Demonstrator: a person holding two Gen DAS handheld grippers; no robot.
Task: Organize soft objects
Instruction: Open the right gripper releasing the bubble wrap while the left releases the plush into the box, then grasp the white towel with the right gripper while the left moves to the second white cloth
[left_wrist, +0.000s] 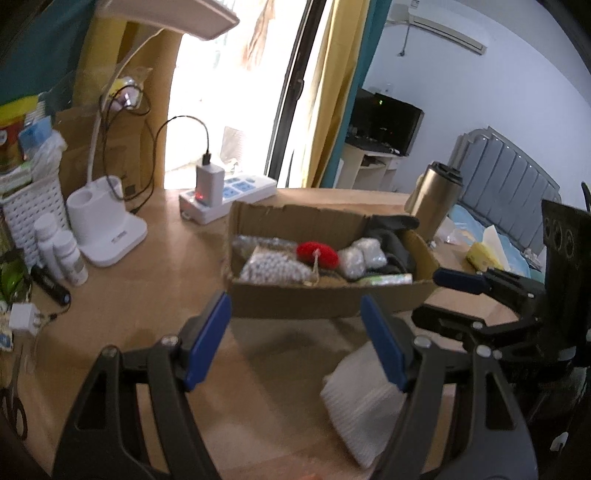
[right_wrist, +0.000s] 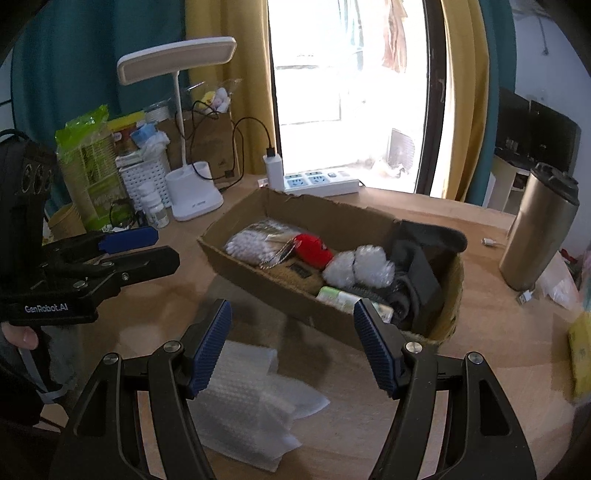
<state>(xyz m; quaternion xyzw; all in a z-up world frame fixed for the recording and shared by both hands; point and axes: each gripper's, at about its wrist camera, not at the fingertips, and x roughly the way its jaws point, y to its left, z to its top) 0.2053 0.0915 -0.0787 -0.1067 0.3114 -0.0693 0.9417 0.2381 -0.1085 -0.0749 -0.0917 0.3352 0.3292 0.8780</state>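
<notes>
An open cardboard box (left_wrist: 295, 299) (right_wrist: 258, 206) stands on the wooden table. It holds bubble-wrap bundles (right_wrist: 358, 266), a red soft item (left_wrist: 317, 253) (right_wrist: 314, 249), dark cloth (right_wrist: 417, 266) and a green-white pack (right_wrist: 343, 297). A flat bubble-wrap sheet (right_wrist: 251, 402) (left_wrist: 362, 406) lies on the table in front of the box. My left gripper (left_wrist: 295, 341) is open and empty above the table, left of the sheet. My right gripper (right_wrist: 291, 345) is open and empty above the sheet's far edge.
A white desk lamp (right_wrist: 192, 192), a power strip (right_wrist: 321, 181) with a charger, a white basket (right_wrist: 144, 181), small bottles (left_wrist: 64, 254) and snack packs stand at the back left. A steel tumbler (right_wrist: 539, 229) stands at the right. Scissors (left_wrist: 13, 402) lie at the table's left edge.
</notes>
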